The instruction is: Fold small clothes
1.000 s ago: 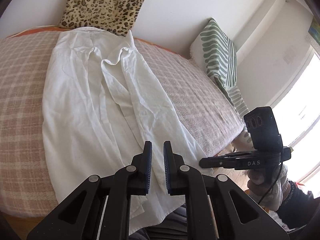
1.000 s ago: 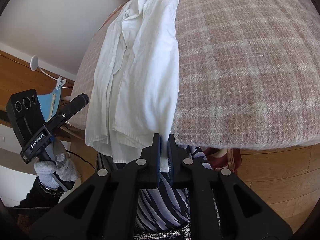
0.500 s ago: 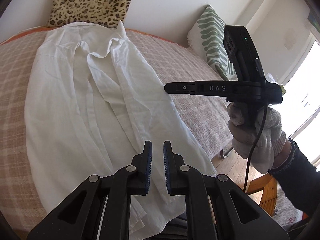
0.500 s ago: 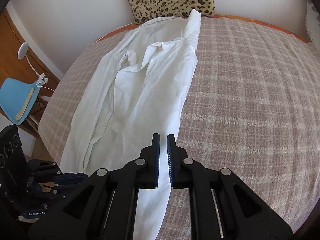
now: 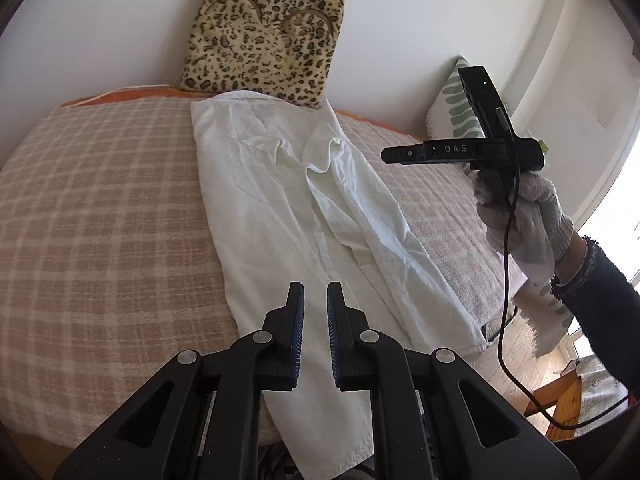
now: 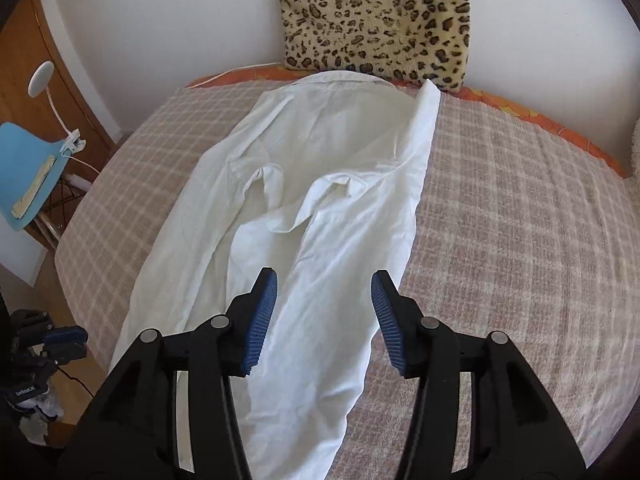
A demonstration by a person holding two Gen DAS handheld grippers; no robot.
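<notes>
A white shirt (image 5: 288,208) lies lengthwise on the checked bed cover (image 5: 100,208), sides folded in, collar end toward the leopard cushion (image 5: 260,36). My left gripper (image 5: 315,300) hovers over the shirt's lower hem, jaws nearly shut with a narrow gap and nothing between them. My right gripper (image 6: 324,284) is open wide and empty above the shirt's (image 6: 320,208) lower half. In the left wrist view the right gripper (image 5: 386,155) is held high at the right by a gloved hand (image 5: 524,220).
A green-patterned white pillow (image 5: 456,108) lies at the bed's far right. A blue chair (image 6: 28,172) and wooden furniture (image 6: 24,64) stand left of the bed. The wood floor (image 5: 516,364) shows past the bed's near right corner.
My right gripper let go of the shirt's hem, rose over the bed and opened wide. My left gripper moved so the shirt sits centred; its jaws stayed nearly shut.
</notes>
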